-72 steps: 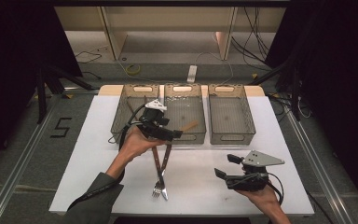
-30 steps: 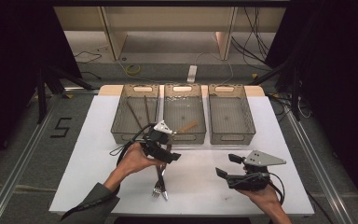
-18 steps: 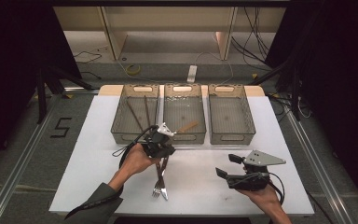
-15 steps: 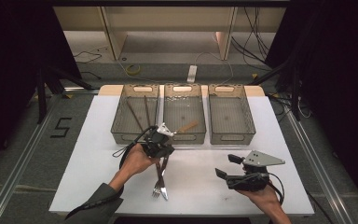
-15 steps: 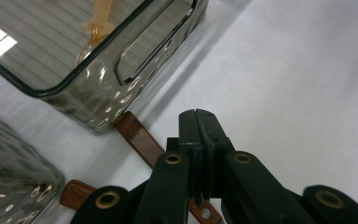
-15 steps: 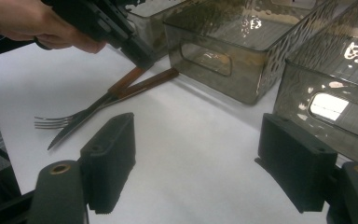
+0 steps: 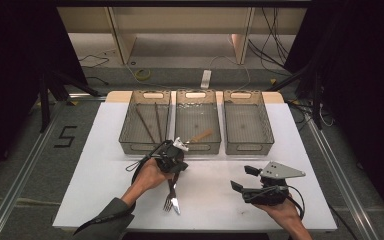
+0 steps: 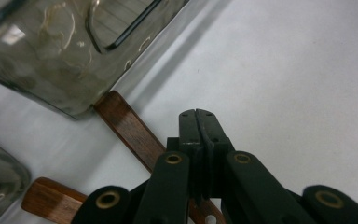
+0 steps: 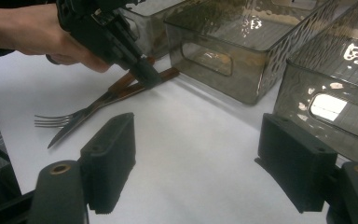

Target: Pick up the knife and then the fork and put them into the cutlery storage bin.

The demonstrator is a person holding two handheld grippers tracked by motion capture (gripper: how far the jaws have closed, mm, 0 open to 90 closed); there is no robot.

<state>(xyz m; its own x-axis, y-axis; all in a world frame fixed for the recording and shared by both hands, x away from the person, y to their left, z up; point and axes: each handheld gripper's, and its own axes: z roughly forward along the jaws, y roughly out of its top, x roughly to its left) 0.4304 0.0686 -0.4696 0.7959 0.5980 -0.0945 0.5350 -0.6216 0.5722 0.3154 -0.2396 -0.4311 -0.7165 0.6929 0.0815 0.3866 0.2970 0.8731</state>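
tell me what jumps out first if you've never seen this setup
Three clear plastic bins stand in a row at the far edge of the white table. In front of them the left gripper, jaws shut, is down on the wooden handles of a fork and knife lying crossed. The right gripper rests open to the right.

From above, one camera looks down the table [image 7: 105,150]; two close ones ride the grippers (both catching the wooden handles [image 8: 126,126]).

bright overhead light on the white table [image 7: 105,170], dark surrounds; glare on the clear bins [image 9: 354,51]; near black jaws blurred, soft short shadows.
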